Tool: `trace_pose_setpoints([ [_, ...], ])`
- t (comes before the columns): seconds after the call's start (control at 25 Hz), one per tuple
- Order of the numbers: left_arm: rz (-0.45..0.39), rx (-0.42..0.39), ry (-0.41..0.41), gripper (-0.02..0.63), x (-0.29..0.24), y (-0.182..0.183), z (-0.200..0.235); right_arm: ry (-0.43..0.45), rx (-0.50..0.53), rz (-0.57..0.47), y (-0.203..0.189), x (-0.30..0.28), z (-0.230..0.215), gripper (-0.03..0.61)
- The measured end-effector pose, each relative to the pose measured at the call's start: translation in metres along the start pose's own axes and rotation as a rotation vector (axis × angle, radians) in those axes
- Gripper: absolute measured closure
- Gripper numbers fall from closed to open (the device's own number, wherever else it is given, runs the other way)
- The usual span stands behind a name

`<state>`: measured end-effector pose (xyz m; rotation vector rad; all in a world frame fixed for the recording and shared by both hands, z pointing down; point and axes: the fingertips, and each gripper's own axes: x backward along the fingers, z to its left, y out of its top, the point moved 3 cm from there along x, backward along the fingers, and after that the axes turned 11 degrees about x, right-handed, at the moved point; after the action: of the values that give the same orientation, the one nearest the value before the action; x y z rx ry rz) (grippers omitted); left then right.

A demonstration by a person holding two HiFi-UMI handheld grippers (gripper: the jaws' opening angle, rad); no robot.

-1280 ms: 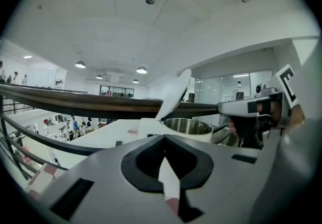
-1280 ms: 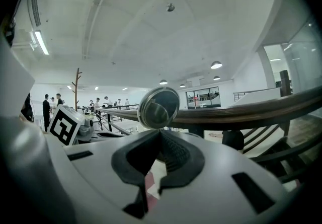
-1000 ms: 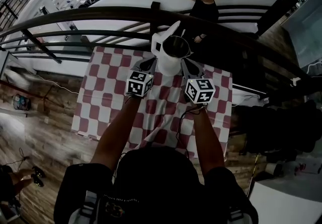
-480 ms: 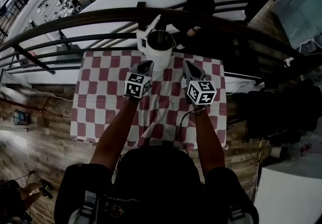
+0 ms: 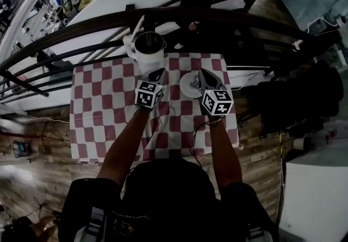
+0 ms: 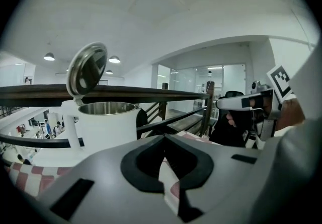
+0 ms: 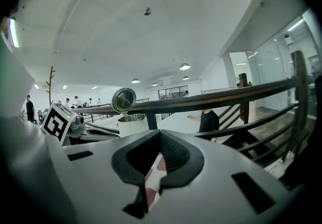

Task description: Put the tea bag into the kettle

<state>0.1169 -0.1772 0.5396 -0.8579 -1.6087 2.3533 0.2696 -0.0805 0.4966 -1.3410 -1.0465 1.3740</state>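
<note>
Head view shows both forearms stretched forward side by side over the table's red-and-white checked cloth point(image 5: 92, 105), each hand carrying its gripper pointed away from the body and slightly down. The left gripper point(image 5: 158, 72) has its jaws drawn together with nothing between them, and the left gripper view shows only the cloth through the gap behind the tips. The right gripper point(image 5: 202, 72) is likewise closed and empty. The kettle point(image 5: 148, 51) stands at the far edge of the table near the dark railing point(image 5: 217, 15), just beyond the left gripper's tip and further left of the right one. It is a white cylinder with a metal inner wall, a handle on its left side, and its round lid point(image 5: 138, 24) is tipped up and back, so the mouth is open. A small white saucer point(image 5: 187, 86) lies on the cloth between the two grippers, partly under the right one. The tea bag cannot be made out in any view, so I cannot tell whether it lies on that saucer.
</note>
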Motion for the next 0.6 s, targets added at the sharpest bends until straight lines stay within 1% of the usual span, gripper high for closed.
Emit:
trace_pose_setpoints([
  [0.2,0.017,-0.018,-0.066,0.611,-0.019,-0.004,-0.031,-0.061,-0.02,0.011,-0.011,0.026,-0.023,0.563],
  [0.6,0.06,-0.05,-0.149,0.611,-0.041,-0.016,-0.075,-0.159,-0.061,0.027,-0.029,0.069,-0.052,0.564],
])
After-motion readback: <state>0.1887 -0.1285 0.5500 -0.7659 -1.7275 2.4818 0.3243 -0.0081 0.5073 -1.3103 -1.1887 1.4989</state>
